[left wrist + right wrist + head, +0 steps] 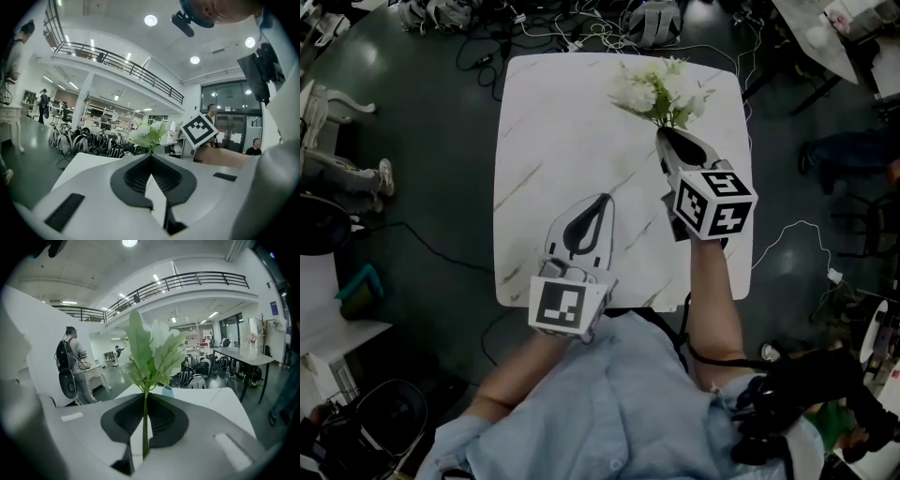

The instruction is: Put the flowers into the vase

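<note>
- My right gripper [662,134] clamped the flowers [661,92] by their thin stem above the table [553,141]; my left gripper [602,199] sat closed, empty.
- The vase [167,390] stood beyond them; I feared the stem might pivot and miss its small mouth.

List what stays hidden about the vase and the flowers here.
- Vase: right gripper view, only its top shows above the jaws of the right gripper; head view, nowhere visible.
- Flowers: left gripper view, stems hidden behind the left gripper; blooms washed out.

Flowers [649,94] white and green, vase [167,391] pale blue, table [553,159] white with grey veins.
</note>
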`<state>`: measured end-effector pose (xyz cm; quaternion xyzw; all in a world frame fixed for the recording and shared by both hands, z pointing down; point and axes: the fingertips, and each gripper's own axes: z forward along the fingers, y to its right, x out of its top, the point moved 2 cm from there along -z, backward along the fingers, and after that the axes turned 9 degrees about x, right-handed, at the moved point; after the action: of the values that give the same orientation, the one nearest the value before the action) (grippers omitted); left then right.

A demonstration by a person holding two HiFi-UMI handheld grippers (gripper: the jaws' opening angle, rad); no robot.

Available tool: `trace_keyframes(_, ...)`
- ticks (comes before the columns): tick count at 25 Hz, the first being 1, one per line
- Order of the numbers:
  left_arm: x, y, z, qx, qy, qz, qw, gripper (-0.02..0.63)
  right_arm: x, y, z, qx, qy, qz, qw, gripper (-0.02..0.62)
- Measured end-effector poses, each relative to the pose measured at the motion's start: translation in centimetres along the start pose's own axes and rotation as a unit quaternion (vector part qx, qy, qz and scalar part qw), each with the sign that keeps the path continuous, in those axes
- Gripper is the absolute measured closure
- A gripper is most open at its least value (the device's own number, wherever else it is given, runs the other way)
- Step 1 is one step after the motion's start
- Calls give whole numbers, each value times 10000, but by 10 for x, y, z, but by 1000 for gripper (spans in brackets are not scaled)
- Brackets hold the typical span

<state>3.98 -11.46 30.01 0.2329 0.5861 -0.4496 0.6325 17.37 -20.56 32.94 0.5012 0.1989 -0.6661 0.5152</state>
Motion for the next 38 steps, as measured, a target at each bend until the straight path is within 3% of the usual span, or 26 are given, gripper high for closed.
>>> trace_keyframes(11, -6, 0, 64, 141, -191, 216, 9995, 601, 53, 62, 48, 355, 361, 23, 9987, 578)
trace_keyframes(18, -32, -11, 93, 253, -586, -20, 9980, 601, 73, 90, 89, 583, 514, 147, 9969, 579)
trace_keyframes(26, -57, -32, 111, 576, -909, -281, 9938, 601, 110, 107, 119, 802, 1032, 45, 9914, 580)
trace_keyframes(33, -69, -45, 118, 813, -1026, -425, 9905, 601, 131, 108, 134, 1220, 1589, 14, 9797, 580)
trace_keyframes(38, -81, -57, 124, 769, -1050, -447, 9905, 601, 146, 104, 143, 1385, 2039, -71, 9691, 580)
